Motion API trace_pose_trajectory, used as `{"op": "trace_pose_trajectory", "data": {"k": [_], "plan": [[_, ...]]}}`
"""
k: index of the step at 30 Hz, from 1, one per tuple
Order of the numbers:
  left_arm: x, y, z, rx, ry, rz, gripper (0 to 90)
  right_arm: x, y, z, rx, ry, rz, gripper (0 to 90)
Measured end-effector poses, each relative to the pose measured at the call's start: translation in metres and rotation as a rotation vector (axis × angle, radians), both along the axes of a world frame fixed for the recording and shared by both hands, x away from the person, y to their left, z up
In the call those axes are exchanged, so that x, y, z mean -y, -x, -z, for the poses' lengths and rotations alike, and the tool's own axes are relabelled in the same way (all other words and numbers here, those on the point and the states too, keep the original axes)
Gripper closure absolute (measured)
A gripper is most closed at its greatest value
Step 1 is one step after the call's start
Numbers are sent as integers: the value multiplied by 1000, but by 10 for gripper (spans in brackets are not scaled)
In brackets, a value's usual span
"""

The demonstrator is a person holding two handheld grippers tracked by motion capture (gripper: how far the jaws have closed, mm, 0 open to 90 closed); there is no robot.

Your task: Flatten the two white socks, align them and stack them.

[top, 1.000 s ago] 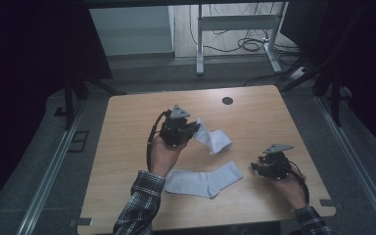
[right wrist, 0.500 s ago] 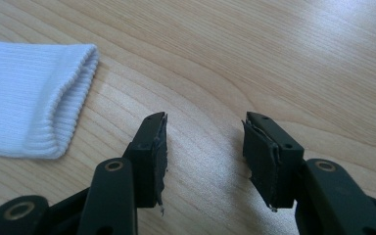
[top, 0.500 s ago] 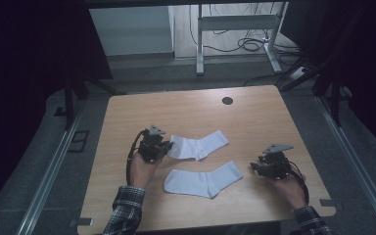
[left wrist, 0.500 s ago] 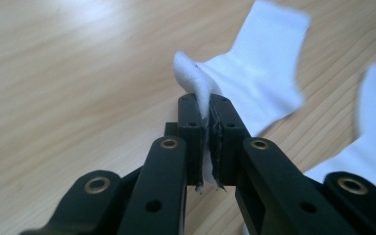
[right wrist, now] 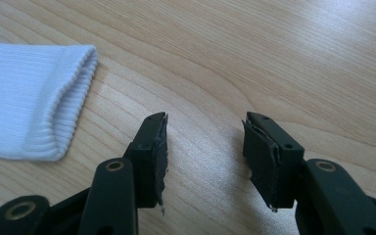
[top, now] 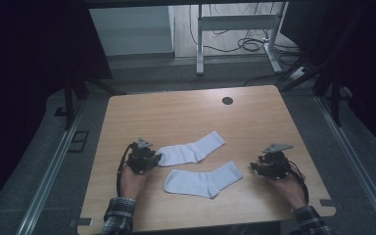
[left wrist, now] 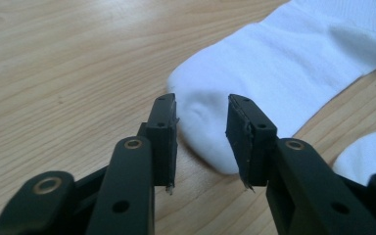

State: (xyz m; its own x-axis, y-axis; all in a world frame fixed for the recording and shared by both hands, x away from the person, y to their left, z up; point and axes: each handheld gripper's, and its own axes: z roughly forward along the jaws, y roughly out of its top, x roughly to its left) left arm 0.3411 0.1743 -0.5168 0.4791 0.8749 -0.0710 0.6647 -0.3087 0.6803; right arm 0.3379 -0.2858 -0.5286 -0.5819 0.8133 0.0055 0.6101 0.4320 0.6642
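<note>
1. The far sock [top: 191, 150] lies flat on the desk [top: 176, 107], toe end toward the person's left and cuff end up toward the right. It looks freshly set down.
2. The near sock [top: 203, 179] lies just below it, flat and roughly parallel. The two are close together but apart, with a strip of wood between them.
3. The left tongs [left wrist: 201, 128] sit at the toe of the far sock. Their jaws have just been opening; the toe now lies in the gap between them, and the pads stand off the cloth on both sides, so I judge the sock released, not held.
4. The right tongs [right wrist: 204, 147] rest low over bare wood, jaws standing moderately apart with nothing between them. In the right gripper view the ribbed cuff of the near sock [right wrist: 27, 115] lies off to one side, near but not touched.
5. Done so far, as I read it: both socks are spread out on the desk, side by side and lined up the same way.
6. Left to do, if the work is pairing or folding them: neither sock is stacked on the other, nothing is folded or rolled, and neither pair of tongs has a grip on cloth. The work looks to be at an early-to-middle stage.
7. The rest of the desk is bare wood, apart from a dark round hole [top: 227, 101] near the far edge.
</note>
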Motion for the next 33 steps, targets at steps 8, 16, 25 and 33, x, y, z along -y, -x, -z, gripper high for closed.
{"op": "trace_pose_trajectory", "data": {"k": [8, 16, 25, 33], "plan": [[-12, 6, 6, 37, 33, -13, 604, -1, -2, -6, 4, -24, 22, 508], [-13, 3, 10, 43, 47, -20, 566, -19, -12, -13, -19, -71, 12, 470], [-13, 1, 13, 41, 54, -27, 555, -48, -42, -25, 0, -114, 3, 490], [-12, -1, 14, 38, 55, -32, 574, -84, -65, -20, 27, -79, -38, 571]]}}
